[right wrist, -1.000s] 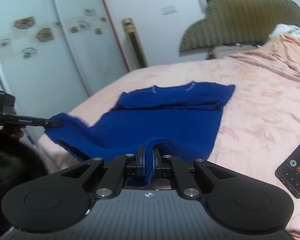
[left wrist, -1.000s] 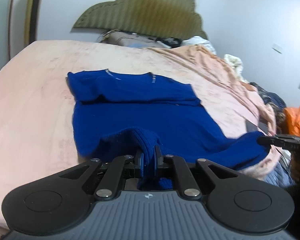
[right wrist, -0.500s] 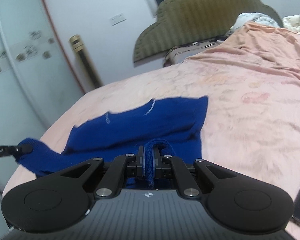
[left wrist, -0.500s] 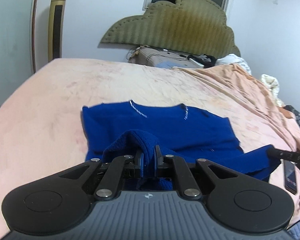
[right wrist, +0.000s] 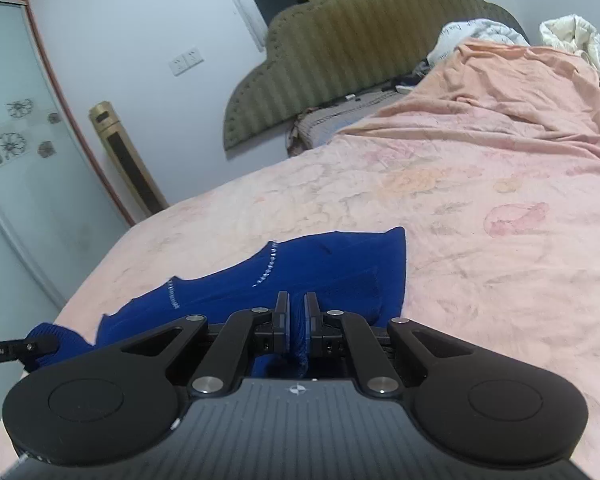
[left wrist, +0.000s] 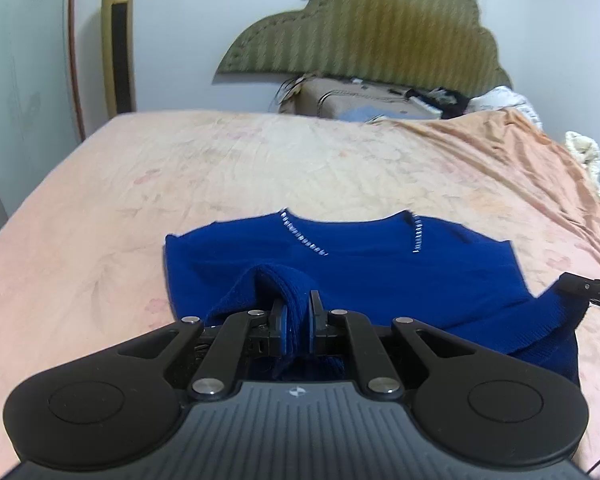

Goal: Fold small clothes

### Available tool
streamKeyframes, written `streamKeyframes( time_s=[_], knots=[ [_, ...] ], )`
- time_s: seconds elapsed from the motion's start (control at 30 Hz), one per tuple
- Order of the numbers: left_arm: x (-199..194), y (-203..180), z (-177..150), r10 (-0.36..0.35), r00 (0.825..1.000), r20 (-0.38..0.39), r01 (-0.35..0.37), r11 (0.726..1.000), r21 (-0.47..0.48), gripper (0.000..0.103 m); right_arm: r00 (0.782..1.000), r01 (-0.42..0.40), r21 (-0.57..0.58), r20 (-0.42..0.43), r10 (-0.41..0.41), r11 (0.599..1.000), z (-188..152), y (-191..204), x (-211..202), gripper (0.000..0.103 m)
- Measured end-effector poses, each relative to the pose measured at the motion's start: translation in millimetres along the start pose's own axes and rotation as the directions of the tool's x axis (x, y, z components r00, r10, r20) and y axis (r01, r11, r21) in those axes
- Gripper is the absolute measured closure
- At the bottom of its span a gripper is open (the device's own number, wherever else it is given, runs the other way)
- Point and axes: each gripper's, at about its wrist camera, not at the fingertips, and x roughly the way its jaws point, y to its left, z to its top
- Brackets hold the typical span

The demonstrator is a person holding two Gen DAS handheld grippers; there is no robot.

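The blue knit sweater (left wrist: 380, 264) lies on the pink flowered bedsheet (left wrist: 260, 168), its neckline trimmed with small pale stitches. Its ribbed hem is lifted off the bed. The left gripper (left wrist: 298, 320) is clamped on one bunch of this hem, and the right gripper (right wrist: 297, 320) on another bunch.

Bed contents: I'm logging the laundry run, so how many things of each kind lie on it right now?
Blue knit sweater: 1
Peach bedsheet: 1
Patterned pillow: 1
White crumpled bedding: 1
Total: 4
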Motion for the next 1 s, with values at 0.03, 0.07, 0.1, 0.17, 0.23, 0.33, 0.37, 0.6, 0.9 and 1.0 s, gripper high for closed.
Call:
streamKeyframes(
  time_s=[0.03, 0.07, 0.1, 0.17, 0.23, 0.33, 0.37, 0.6, 0.9, 1.0],
  knots=[
    [7, 2, 0, 0.003, 1.0, -0.009, -0.003, 1.0, -0.009, 0.094, 1.0, 0.005, 0.007, -0.009, -0.005, 1.0, 0, -2, 6, 0.094],
    [15, 4, 0, 0.008, 1.0, -0.023, -0.008, 1.0, -0.02, 0.094, 1.0, 0.008, 0.018, -0.025, -0.008, 1.0, 1, -5, 15, 0.093],
    [22, 6, 0, 0.013, 0.999, -0.036, -0.015, 0.999, -0.029, 0.094, 0.999, 0.007, 0.036, -0.048, -0.006, 0.999, 1, -9, 25, 0.093],
    [33, 9, -2, 0.03, 0.998, -0.055, -0.032, 0.999, -0.038, 0.094, 0.997, 0.009, 0.077, -0.081, -0.003, 0.997, 0, -16, 38, 0.094],
    [40, 11, -4, 0.034, 0.997, -0.071, -0.037, 0.998, -0.044, 0.094, 0.995, 0.009, 0.12, -0.103, 0.004, 0.993, -1, -24, 45, 0.09],
    [43, 10, -6, 0.037, 0.997, -0.072, -0.039, 0.999, -0.032, 0.094, 0.997, 0.003, 0.094, -0.074, 0.004, 0.996, -1, -27, 32, 0.074],
    [43, 9, -7, 0.04, 0.997, -0.072, -0.042, 0.999, -0.024, 0.094, 0.998, 0.012, 0.022, -0.069, -0.01, 1.0, -3, -23, 24, 0.06],
    [52, 6, -10, 0.043, 0.994, -0.096, -0.044, 0.999, -0.012, 0.094, 0.978, -0.065, -0.046, -0.199, 0.054, 0.997, -33, -19, -3, 0.054],
    [41, 4, -11, 0.053, 0.996, -0.072, -0.054, 0.999, -0.002, 0.094, 0.973, -0.062, -0.105, -0.227, 0.036, 0.993, -46, 5, 7, 0.095],
    [26, 6, -6, 0.025, 0.998, -0.055, -0.026, 1.0, -0.008, 0.094, 0.979, -0.14, -0.006, -0.151, 0.138, 0.99, -26, -3, -14, 0.095]
  ],
)
